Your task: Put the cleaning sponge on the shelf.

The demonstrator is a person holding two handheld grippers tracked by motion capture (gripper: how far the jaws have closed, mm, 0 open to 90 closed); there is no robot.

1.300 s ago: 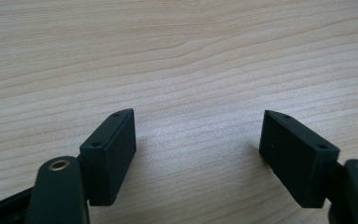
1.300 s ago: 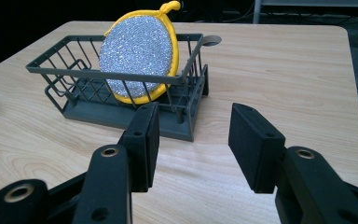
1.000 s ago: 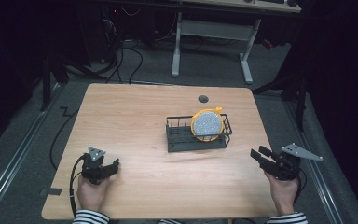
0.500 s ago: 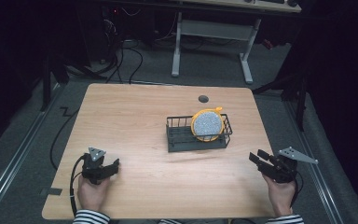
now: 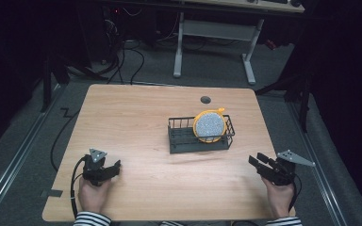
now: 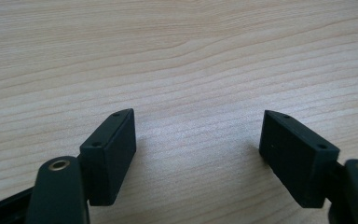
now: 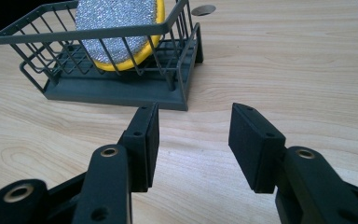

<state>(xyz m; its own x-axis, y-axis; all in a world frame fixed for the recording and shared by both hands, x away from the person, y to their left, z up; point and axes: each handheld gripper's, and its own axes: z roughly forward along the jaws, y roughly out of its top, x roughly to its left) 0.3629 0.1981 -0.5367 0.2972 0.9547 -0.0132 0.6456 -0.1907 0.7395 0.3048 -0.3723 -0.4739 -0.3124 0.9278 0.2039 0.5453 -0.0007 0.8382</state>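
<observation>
Since a second ago my right tongs [image 5: 258, 161] have sunk a little toward the tabletop [image 5: 136, 117] near its near right corner, just inside the right edge; my left tongs [image 5: 114, 165] have kept their place by the near left corner. Both pairs stand apart with nothing between them: in the left gripper view I see bare wood between the pads, and in the right gripper view the gap [image 7: 193, 140] opens onto bare wood short of the rack [image 7: 116, 88]. Between the two hands the near half lies open. Farther off, right of centre, the dark wire rack [image 5: 188, 141] holds the round yellow-rimmed scrubber [image 5: 209, 125] propped on edge at its right end. Beyond it sits a cable hole [image 5: 205, 100] near the far edge.
</observation>
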